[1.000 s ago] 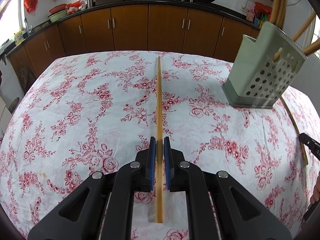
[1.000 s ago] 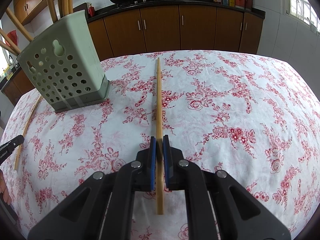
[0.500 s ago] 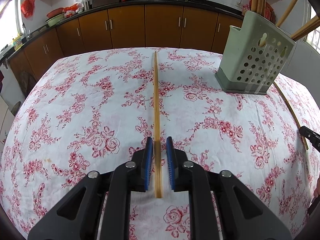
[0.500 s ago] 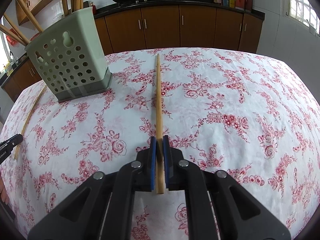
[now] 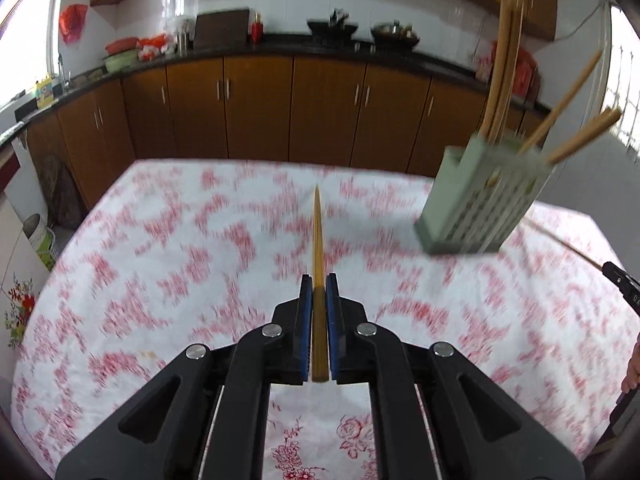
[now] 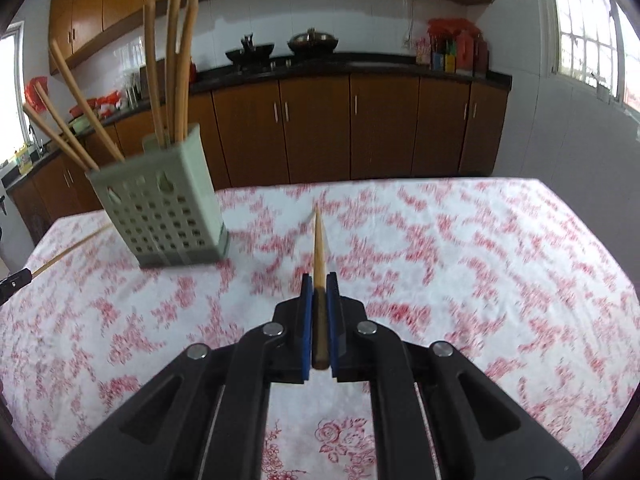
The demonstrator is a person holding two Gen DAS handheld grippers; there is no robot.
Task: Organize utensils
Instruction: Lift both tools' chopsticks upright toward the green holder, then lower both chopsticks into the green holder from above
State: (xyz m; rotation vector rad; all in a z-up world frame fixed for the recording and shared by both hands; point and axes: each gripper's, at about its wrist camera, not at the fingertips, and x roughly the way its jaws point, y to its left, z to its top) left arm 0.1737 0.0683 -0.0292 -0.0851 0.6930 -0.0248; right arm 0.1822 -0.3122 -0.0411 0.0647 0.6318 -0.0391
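Chopsticks: we hold one chopstick (image 5: pixel 318 240) clamped in the left gripper (image 5: pixel 319 294) and another (image 6: pixel 319 240) in the right gripper (image 6: pixel 319 292), above the table, light, stiff, slippery, so near the thick end seems safest.

No readable text, label, brand name, number or sign can be made out in either view. A few pale marks are seen on the black part (image 5: pixel 624 288) at the right edge of the left wrist view, well to the right of the left hand-held gripper (image 5: pixel 319 292), but they are too small and cut off to be read. The packages on the far counter (image 6: pixel 452 54), beyond the right hand-held gripper (image 6: pixel 319 290), are blurred, and their printing cannot be deciphered.
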